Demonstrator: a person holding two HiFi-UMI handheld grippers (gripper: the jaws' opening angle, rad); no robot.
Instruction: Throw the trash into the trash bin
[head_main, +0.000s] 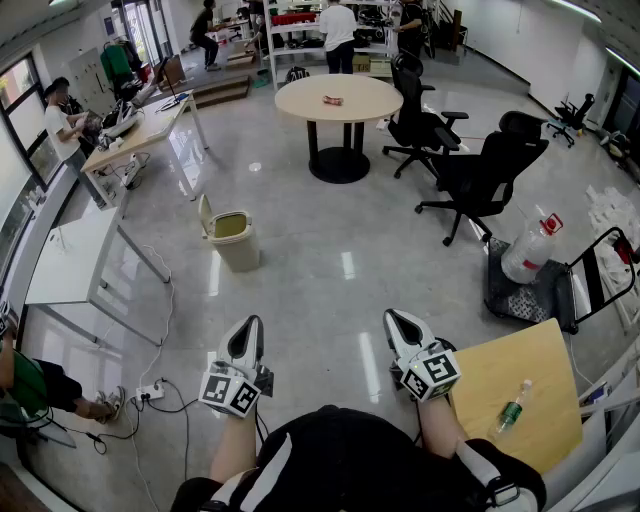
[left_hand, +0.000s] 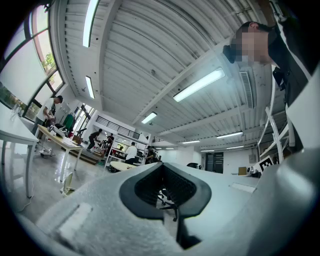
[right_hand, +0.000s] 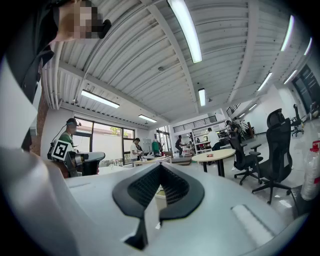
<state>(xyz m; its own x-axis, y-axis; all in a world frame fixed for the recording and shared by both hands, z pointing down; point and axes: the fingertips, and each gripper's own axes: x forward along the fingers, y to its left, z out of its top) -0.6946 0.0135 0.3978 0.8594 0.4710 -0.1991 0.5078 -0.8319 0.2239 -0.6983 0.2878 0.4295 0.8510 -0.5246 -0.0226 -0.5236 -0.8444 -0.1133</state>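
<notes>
Desk: Grippers, item one. State?

Operator: Left gripper (head_main: 245, 338): jaws clenched tip to tip with nothing between them, low over the grey floor (head_main: 330, 270). Right gripper (head_main: 404, 330): likewise pressed together and empty, just beside the wooden table (head_main: 530, 365) at my right.

Desk: Item two, trash.

Operator: One clear bottle (head_main: 512, 407) with a green label and white cap, on that wooden table, to the right of my right gripper and not touching it. One small red item (head_main: 333, 99) on the round table (head_main: 300, 100) far ahead. I cannot tell what it is.

Desk: Item three, bin.

Operator: Trash bin (head_main: 235, 250): beige, lid (head_main: 205, 215) tipped up. It stands on the floor ahead of my left gripper, well apart from both grippers and from the bottle. Black office chairs (head_main: 480, 180) stand beside the round table.
</notes>
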